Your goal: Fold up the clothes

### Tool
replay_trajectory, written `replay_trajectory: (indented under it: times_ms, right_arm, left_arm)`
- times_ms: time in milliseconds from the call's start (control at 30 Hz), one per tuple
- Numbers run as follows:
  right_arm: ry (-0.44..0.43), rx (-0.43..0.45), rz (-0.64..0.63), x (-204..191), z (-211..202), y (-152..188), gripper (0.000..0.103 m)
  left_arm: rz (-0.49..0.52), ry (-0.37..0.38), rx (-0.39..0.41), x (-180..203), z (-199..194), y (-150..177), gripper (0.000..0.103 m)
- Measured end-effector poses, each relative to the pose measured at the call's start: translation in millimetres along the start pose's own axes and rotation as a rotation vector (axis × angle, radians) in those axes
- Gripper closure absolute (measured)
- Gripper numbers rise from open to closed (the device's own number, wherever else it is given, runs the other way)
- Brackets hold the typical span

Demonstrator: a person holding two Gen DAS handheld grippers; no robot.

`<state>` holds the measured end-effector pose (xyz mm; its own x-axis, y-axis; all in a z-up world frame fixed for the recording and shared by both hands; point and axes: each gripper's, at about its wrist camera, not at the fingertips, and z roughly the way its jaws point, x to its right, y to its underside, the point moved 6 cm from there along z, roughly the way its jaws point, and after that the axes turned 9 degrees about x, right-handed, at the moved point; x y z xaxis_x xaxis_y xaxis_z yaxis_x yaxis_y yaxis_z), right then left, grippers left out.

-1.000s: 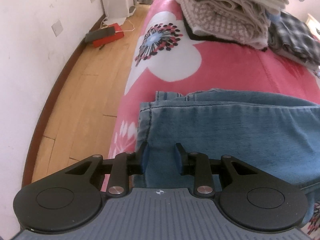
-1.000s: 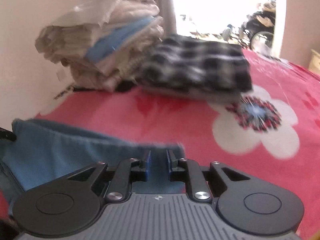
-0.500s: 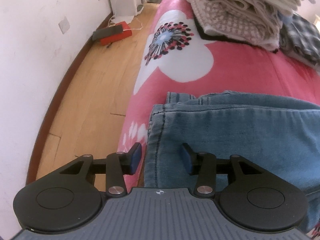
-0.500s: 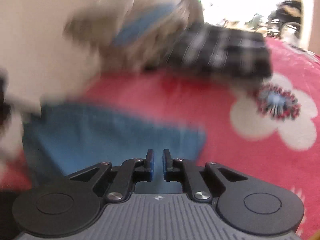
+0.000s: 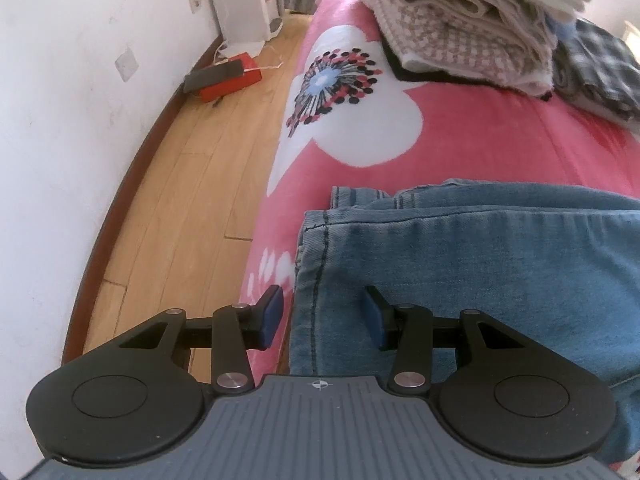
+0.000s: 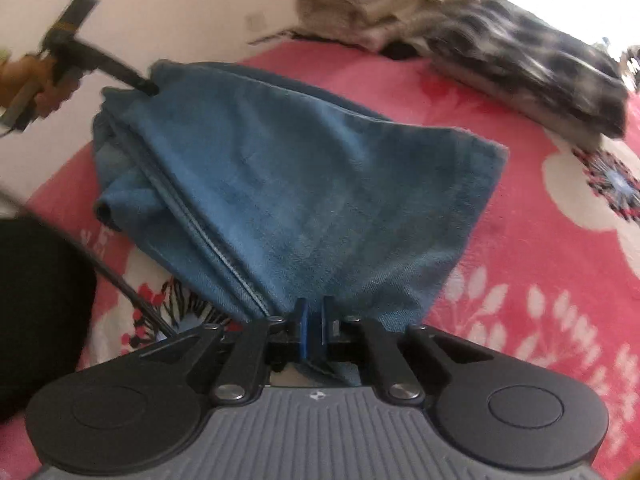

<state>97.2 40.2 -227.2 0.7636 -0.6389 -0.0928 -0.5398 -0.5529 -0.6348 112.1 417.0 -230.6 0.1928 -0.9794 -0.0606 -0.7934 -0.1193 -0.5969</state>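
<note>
Blue jeans [image 5: 480, 272] lie folded on a pink flowered blanket [image 5: 460, 128] near the bed's edge. My left gripper [image 5: 322, 316] stands open astride the jeans' seamed side edge, one pad over the blanket, the other over the denim, neither pressing. In the right wrist view the jeans [image 6: 300, 184] rise like a tent toward my right gripper [image 6: 316, 320]. Its pads are close together on a pinch of denim, and its jaws are opening slightly. The left gripper [image 6: 148, 88] shows at the jeans' far corner, held by a hand [image 6: 24, 76].
A pile of folded clothes [image 5: 460, 28] and a plaid garment [image 5: 600, 64] sit at the back of the bed. Left of the bed are wooden floor [image 5: 192, 200], a red box [image 5: 230, 84], a white appliance [image 5: 246, 8] and the wall. A dark shape [image 6: 36, 320] fills the right view's left edge.
My left gripper's jaws have spread apart and let go of the jeans' edge. My right gripper has swung and rolled sideways, shut on the denim, pulling that part up.
</note>
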Motion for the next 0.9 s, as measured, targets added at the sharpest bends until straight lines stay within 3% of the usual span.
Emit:
replay_trajectory:
  times_ms: [133, 267, 333, 467, 567, 667, 700, 800, 900]
  right_arm:
    - [-0.057, 0.101, -0.01, -22.0, -25.7, -27.0, 0.094]
    - [-0.159, 0.13, -0.012, -57.9, -14.3, -44.3, 0.093]
    - [-0.22, 0.111, 0.018, -75.5, -0.7, -41.8, 0.093]
    - [-0.278, 0.011, 0.13, -93.7, 34.2, -23.9, 0.093]
    - [-0.293, -0.037, 0.438, -76.9, 42.0, -11.4, 0.089]
    - [-0.262, -0.073, 0.834, -51.4, 44.2, 10.6, 0.071]
    - [-0.25, -0.087, 0.961, -44.5, 45.6, 20.0, 0.065]
    - [-0.289, -0.074, 1.334, -29.4, 50.4, 45.4, 0.063]
    - [-0.327, -0.037, 1.546, -24.9, 56.1, 56.0, 0.061]
  left_arm:
    - [0.042, 0.005, -0.001, -0.1, -4.7, -3.0, 0.059]
    - [0.116, 0.003, 0.029, 3.6, -29.5, -8.0, 0.06]
    - [0.146, 0.011, 0.076, 10.8, -52.1, -9.3, 0.06]
    - [0.146, 0.16, 0.095, 50.8, -96.0, 4.3, 0.061]
    - [0.273, 0.282, 0.086, 102.8, -110.2, 25.5, 0.06]
    - [0.501, 0.366, 0.097, 156.0, -112.7, 52.3, 0.061]
    - [0.565, 0.381, 0.105, 167.9, -112.1, 59.0, 0.061]
    - [0.672, 0.404, 0.122, 186.7, -105.7, 68.1, 0.063]
    - [0.732, 0.42, 0.131, 193.3, -100.3, 70.5, 0.064]
